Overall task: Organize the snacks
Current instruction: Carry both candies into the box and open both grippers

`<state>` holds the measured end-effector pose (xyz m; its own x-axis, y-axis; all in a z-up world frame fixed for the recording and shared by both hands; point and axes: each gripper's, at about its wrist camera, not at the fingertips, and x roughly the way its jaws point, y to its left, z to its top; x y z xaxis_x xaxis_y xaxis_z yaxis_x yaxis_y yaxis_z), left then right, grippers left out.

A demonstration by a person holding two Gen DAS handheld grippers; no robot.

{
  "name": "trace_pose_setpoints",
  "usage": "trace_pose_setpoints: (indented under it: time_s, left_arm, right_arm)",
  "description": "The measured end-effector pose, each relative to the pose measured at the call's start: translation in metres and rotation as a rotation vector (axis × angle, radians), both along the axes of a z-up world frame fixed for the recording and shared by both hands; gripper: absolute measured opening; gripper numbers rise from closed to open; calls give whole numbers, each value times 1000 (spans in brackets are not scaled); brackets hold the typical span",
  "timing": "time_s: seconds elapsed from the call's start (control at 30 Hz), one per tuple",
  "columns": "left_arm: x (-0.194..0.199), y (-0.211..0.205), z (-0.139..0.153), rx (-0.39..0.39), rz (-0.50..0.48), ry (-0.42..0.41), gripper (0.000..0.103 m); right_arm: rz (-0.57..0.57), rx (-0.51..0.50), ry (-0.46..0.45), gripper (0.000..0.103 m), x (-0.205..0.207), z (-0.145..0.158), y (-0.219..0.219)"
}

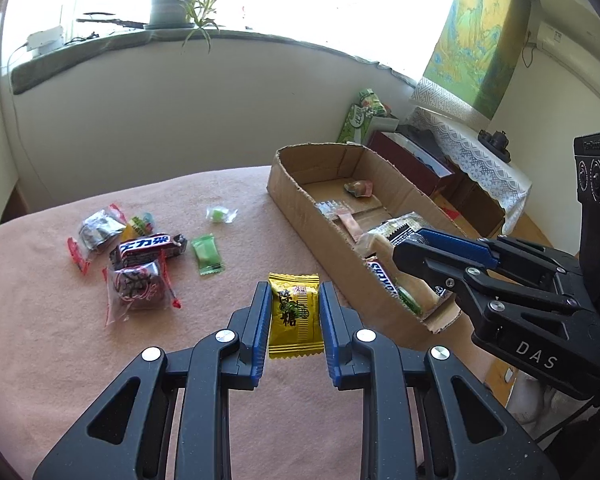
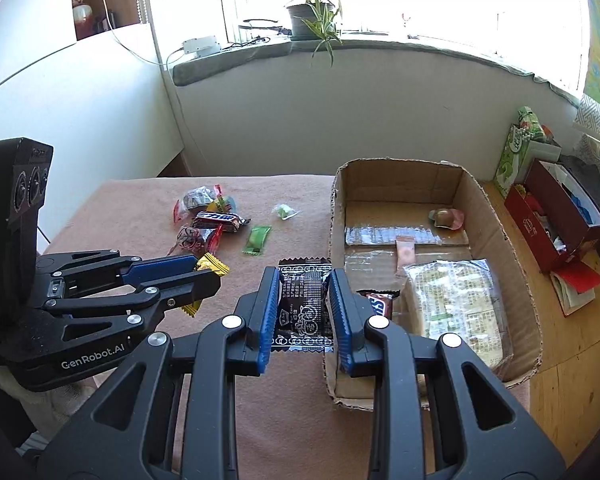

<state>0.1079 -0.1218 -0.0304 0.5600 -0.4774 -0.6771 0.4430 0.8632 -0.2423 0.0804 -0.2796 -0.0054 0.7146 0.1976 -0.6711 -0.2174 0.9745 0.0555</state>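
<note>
Home, lived-in room. Ahead of tool: bright window, stone sill with potted spider plant [image 2: 314,20] and white power adapter [image 2: 199,46] trailing cables. Right of tool: landscape scroll painting [image 1: 474,36] on wall, air conditioner [image 1: 572,56] above, lace cloth [image 1: 476,160] over side furniture. Below tool: counter [image 1: 40,320] under pink fleece cover. Red box [image 2: 556,220] of clutter on wood floor.
</note>
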Motion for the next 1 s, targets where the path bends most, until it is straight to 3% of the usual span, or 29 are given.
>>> trace_pose_setpoints:
  time_s: [0.67,1.0]
  left_arm:
    - [38,-63,10,6,-53,-32,22]
    - [56,-92,8,35,-85,-28,22]
  right_arm:
    - [-71,-29,-3,27,62,16,-60]
    - [-91,-32,24,27,94,8,-82]
